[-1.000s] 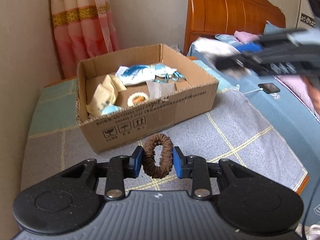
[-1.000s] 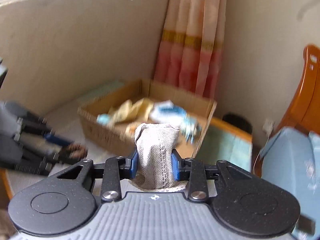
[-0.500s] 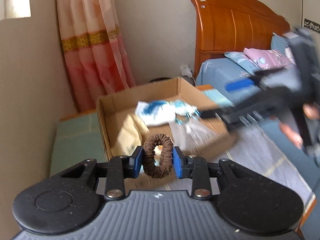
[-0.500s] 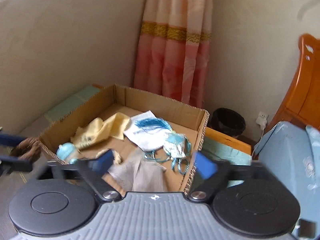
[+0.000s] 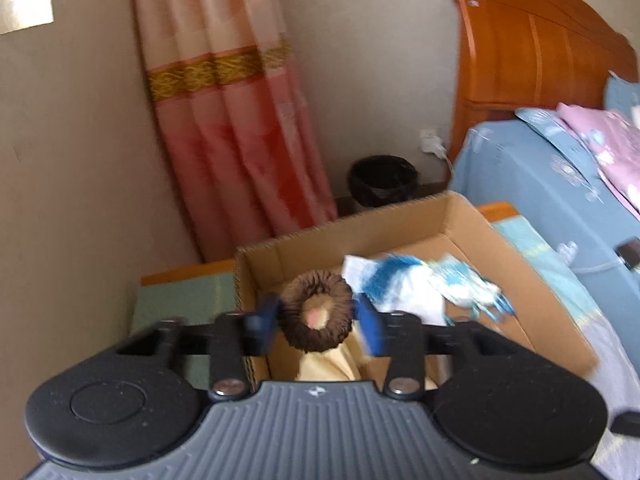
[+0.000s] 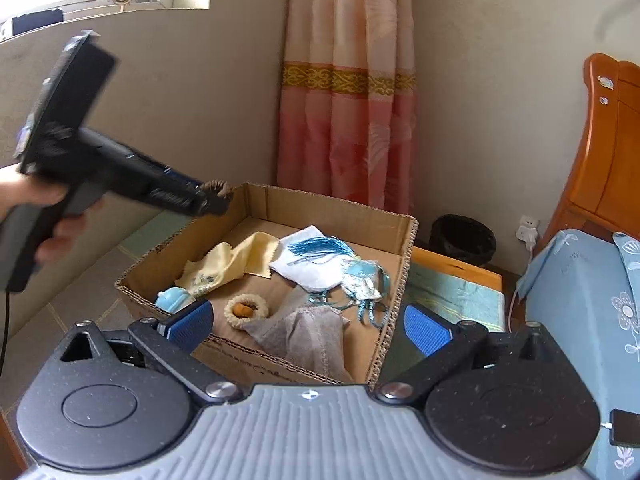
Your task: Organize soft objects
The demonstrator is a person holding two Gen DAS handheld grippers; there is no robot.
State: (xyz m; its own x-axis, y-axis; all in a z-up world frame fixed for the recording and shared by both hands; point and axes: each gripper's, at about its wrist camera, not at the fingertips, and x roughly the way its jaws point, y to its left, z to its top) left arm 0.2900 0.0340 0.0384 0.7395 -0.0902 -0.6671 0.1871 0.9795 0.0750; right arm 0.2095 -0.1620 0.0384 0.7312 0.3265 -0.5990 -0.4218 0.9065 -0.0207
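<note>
Brown scrunchie [image 5: 316, 311] between opening jaws of left hand-held gripper [image 5: 318, 322], above cardboard box [image 6: 394, 240]; pads seemingly no longer pressing, view blurred. Right hand-held gripper [image 6: 308, 326] spread wide, opening, empty; grey cloth [image 6: 308, 338] in box.

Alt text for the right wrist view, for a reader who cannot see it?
The right gripper, its jaws opening with nothing between them, faces a cardboard box holding a grey cloth, a yellow cloth and other soft items. At left, the left gripper carries a brown scrunchie above the box's rim.
</note>
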